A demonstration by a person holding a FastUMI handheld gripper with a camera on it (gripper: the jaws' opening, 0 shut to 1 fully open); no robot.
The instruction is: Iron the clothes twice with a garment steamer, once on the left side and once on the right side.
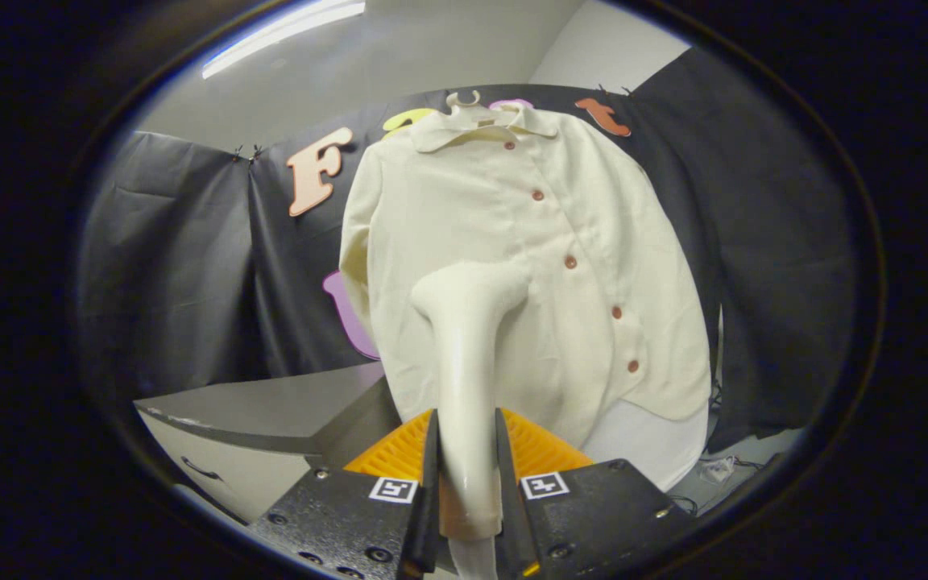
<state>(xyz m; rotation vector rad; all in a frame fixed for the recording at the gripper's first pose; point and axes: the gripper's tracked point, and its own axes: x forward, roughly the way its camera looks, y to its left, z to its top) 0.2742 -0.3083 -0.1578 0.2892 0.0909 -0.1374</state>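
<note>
between the gripper (466,451) fingers, clamped steamer (468,338), head against hanging shirt (512,258)

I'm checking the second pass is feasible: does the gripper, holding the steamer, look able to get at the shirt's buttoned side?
Probably yes. The gripper is shut on the steamer, whose head is at the shirt just beside the button row, with nothing between them.
</note>
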